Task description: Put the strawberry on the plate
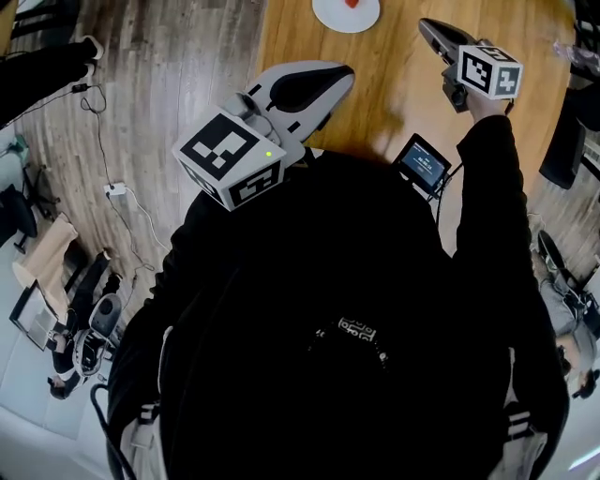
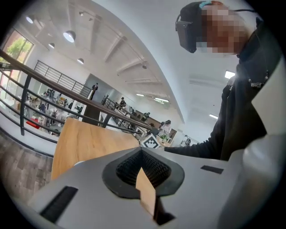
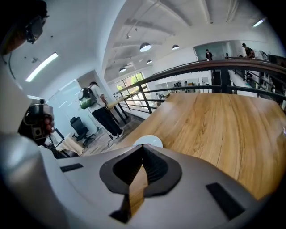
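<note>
A white plate (image 1: 330,16) lies at the far edge of the wooden table (image 1: 394,103), with a red strawberry (image 1: 352,3) on it, cut off by the frame's top. My left gripper (image 1: 342,73) hovers over the table's near left corner, short of the plate, with its jaws shut and empty. My right gripper (image 1: 427,25) is raised to the right of the plate, also shut with nothing held. In the right gripper view the plate (image 3: 149,141) peeks out just beyond the closed jaws (image 3: 143,150). The left gripper view shows closed jaws (image 2: 142,154) and table (image 2: 85,143), but no plate.
A small screen device (image 1: 424,162) sits at the table's near edge by the person's chest. Cables and a white adapter (image 1: 115,188) lie on the wood floor at the left. A dark railing (image 3: 214,67) runs behind the table; a person with a backpack (image 3: 96,107) stands beyond.
</note>
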`<state>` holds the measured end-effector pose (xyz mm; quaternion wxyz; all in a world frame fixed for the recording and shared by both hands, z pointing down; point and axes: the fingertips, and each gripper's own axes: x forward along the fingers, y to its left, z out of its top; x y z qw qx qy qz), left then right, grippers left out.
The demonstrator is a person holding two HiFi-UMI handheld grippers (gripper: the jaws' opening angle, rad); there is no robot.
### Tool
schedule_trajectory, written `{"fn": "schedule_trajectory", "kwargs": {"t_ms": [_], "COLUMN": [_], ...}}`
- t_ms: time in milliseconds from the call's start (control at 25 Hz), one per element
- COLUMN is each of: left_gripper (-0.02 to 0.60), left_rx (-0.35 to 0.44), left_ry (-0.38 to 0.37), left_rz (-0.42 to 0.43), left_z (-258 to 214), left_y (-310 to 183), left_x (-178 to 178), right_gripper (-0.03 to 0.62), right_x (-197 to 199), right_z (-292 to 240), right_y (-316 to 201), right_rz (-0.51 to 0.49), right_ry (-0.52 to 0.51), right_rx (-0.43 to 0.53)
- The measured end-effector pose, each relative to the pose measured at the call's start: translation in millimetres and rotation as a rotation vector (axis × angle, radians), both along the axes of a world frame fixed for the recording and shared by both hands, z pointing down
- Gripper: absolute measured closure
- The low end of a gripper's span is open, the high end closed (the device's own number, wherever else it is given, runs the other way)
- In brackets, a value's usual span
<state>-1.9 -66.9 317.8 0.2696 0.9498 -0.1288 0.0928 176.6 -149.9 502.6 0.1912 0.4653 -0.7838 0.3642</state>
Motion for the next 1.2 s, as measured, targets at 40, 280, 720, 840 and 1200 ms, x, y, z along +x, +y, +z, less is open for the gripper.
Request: {"fn": "schedule_trajectory", "kwargs": {"t_ms": [40,280,720,840,1200], "left_gripper": [0.586,0.586,0.586,0.586,0.586], "left_rx": [0.02,0.139,0.276,0.322,0.393], "left_ry": [-0.001,-0.002,0.025,0.046,0.107], "left_rz": [0.004,0.023,0.054,0.115,0.223], "left_z": [-2,-40,-67,-96,-145], "left_y": [-5,-40,-77,-75,-46], "left_x": [-3,-8,90,118,114], "right_gripper": [0.574,0.574,0.576,0.576,0.576], "right_x": [-9,-62,-21,-12,-18], "right_z": [-9,-117,-245,-277,-310], "right_y": [1,9,21,26,55], "right_rz": [-0.023,-0.119,-0.102,-0.076,0.008], "right_ry": [-0.012,-0.08,-0.099,-0.094,-0.115], "right_rx": [0.014,0.178,0.514,0.572,0.646]}}
